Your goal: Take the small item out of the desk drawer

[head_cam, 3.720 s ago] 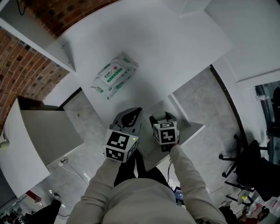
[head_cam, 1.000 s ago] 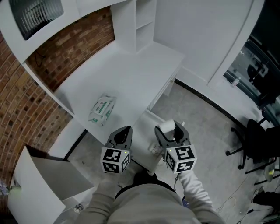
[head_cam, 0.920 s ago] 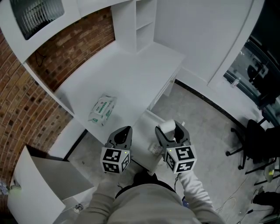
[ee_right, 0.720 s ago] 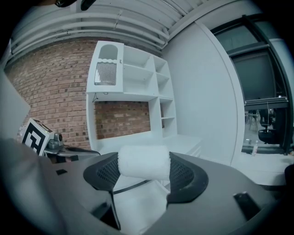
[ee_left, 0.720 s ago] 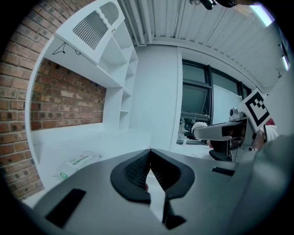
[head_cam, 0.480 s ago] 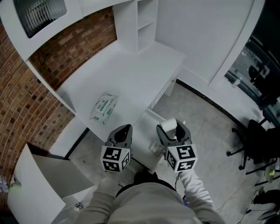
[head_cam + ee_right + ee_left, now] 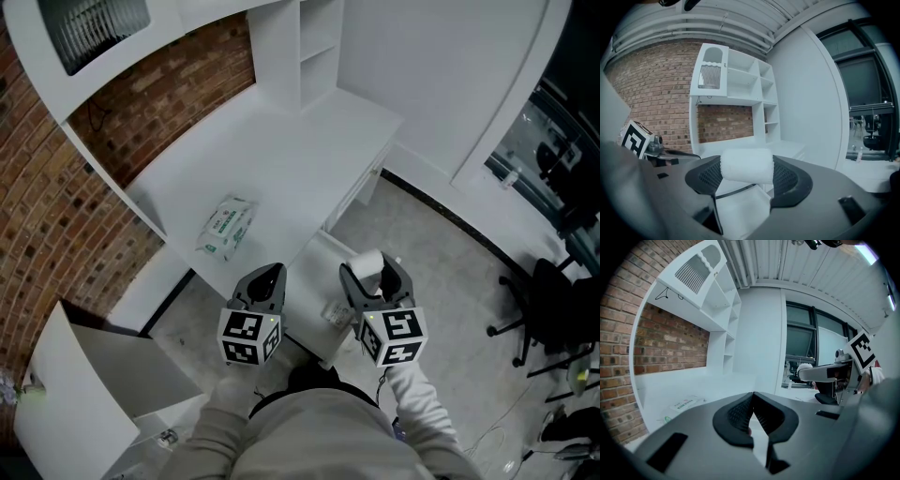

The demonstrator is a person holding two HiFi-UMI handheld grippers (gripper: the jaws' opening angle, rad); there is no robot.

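Note:
My right gripper is shut on a small white roll, held above the open white desk drawer. In the right gripper view the roll lies crosswise between the two black pads, with the drawer below it. My left gripper hovers beside it to the left, shut with nothing in it. The left gripper view shows its pads meeting at the tips, and the right gripper with the roll off to the right.
A green-and-white pack of wipes lies on the white desk. White shelves and a brick wall stand behind. A white panel is at the lower left, a black office chair at the right.
3.7 s ago both grippers were low at the drawer; since then the right gripper has come up shut on the white roll. Over the last second both have barely moved.

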